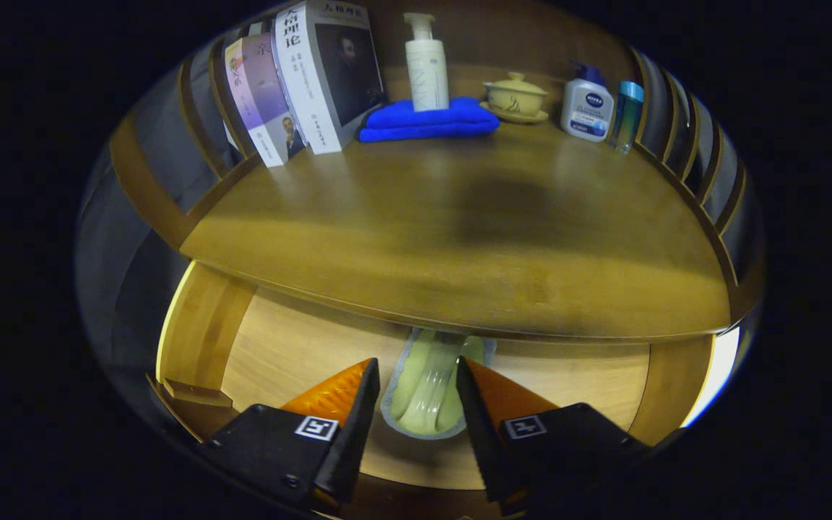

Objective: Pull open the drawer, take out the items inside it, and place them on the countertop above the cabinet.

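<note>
One pouch [427,393] lies between parted fingers (untouched) | gripper [416,375] empty | drawer [293,347] open

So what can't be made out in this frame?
- Pack in the drawer: far end hidden under the countertop; contents unclear.
- Gripper: open around the pack; contact cannot be told.
- Drawer's back: covered by the countertop.
- Bottle beside the slats: too small to identify.

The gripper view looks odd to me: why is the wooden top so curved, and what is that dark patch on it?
In the gripper view, the fisheye lens bows the brown wooden countertop; the dark patch mid-top looks like a cast shadow. The open wooden drawer below is brightly lit, and the pale green cloth item sits between the open gripper fingers.
</note>
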`<state>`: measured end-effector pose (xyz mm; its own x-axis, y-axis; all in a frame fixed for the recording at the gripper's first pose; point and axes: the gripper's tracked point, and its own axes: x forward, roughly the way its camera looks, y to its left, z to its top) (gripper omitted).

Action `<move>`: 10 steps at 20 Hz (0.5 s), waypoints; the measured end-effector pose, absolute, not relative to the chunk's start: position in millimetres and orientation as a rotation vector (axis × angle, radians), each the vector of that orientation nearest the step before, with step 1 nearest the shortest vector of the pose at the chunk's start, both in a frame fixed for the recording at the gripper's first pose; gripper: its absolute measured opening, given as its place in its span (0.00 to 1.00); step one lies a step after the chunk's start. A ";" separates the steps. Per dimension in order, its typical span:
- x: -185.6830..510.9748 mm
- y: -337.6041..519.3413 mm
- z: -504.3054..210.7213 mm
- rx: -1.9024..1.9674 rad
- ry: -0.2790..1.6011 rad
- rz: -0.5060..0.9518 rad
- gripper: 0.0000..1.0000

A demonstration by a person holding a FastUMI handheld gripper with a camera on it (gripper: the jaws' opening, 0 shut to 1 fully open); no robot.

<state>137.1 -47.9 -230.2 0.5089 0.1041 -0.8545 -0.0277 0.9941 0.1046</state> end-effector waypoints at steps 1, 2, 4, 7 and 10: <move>137.5 -48.7 -232.4 0.086 1.039 0.076 0.60; 139.0 -50.5 -231.2 0.089 1.043 0.068 0.51; 140.3 -53.7 -235.1 0.098 1.060 0.059 0.40; 137.5 -52.2 -246.9 0.099 1.105 0.073 0.37; 140.9 -54.4 -243.3 0.096 1.081 0.064 0.24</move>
